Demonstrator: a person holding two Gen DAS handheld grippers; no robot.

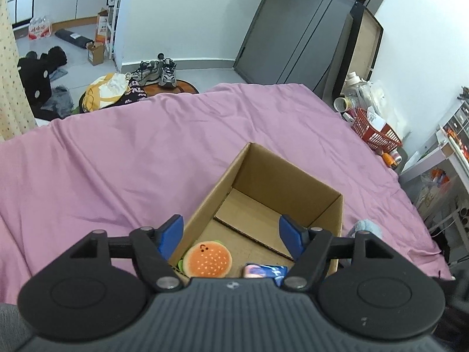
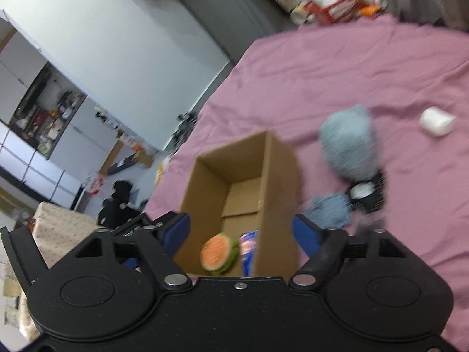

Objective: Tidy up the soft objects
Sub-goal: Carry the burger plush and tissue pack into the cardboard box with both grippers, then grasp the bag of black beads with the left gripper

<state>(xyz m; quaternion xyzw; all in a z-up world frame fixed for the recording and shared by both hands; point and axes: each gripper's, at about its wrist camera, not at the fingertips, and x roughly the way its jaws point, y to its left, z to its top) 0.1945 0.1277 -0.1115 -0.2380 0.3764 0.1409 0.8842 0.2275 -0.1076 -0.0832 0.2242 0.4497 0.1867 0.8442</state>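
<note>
An open cardboard box (image 1: 331, 202) (image 2: 278, 170) stands on a pink bedsheet (image 1: 117, 152) (image 2: 337, 67). Inside it lie an orange burger plush (image 1: 208, 259) (image 2: 218, 252) and a blue packet (image 1: 265, 271) (image 2: 248, 246). My left gripper (image 1: 231, 234) is open and empty, right above the box's near end. My right gripper (image 2: 241, 234) is open and empty, over the near end of the box. A fluffy blue plush with a black and white part (image 2: 348, 146) lies on the sheet right of the box; a bit of it shows in the left wrist view (image 1: 366, 226). A small white object (image 2: 437, 121) lies further right.
A red basket (image 1: 375, 130) with bottles and clutter stands beyond the bed's far right corner. Shoes (image 1: 164, 72), bags and clothes (image 1: 111, 91) lie on the floor past the far edge. A shelf unit (image 1: 448, 158) stands at the right.
</note>
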